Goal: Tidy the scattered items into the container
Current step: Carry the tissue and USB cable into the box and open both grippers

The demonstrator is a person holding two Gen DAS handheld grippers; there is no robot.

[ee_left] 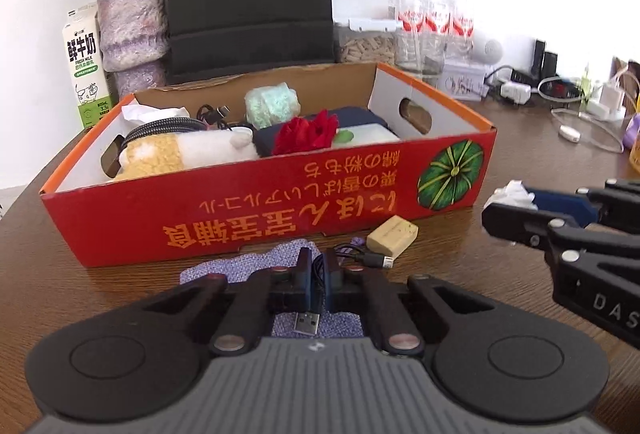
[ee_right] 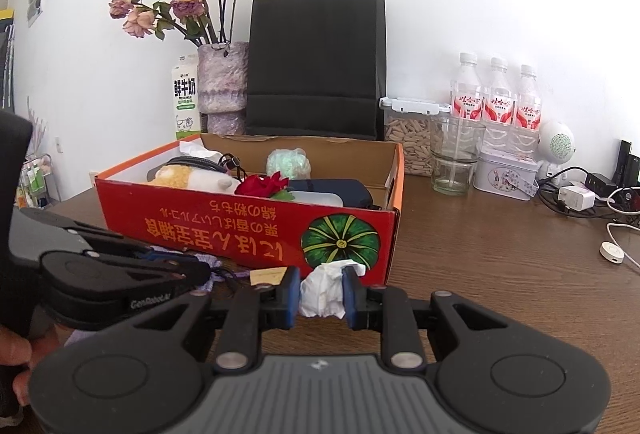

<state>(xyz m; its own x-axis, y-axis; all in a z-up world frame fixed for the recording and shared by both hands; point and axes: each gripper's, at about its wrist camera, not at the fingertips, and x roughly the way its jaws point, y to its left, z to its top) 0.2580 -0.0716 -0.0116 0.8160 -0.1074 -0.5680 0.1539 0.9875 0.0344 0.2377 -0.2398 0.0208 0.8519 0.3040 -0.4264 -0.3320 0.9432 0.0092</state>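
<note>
A red cardboard box (ee_left: 280, 205) (ee_right: 224, 230) stands on the wooden table, holding a plush toy (ee_left: 188, 153), a red rose (ee_left: 306, 133), cables and a green bundle (ee_left: 272, 103). My left gripper (ee_left: 318, 274) is shut on a thin black USB cable (ee_left: 318, 270), low in front of the box; one plug (ee_left: 308, 322) hangs below the pads, another plug (ee_left: 380, 261) lies to the right. Under it lies a purple cloth (ee_left: 244, 266). A beige block (ee_left: 392, 234) sits beside the box. My right gripper (ee_right: 320, 292) is shut on a crumpled white tissue (ee_right: 322, 294) (ee_left: 514, 193).
Behind the box stand a black paper bag (ee_right: 316, 65), a vase of dried roses (ee_right: 222, 77), a milk carton (ee_right: 186, 101), water bottles (ee_right: 496, 93), a glass (ee_right: 454, 157), a tin (ee_right: 506, 173) and chargers with cables (ee_right: 576, 197). A person's hand (ee_right: 16, 354) shows at far left.
</note>
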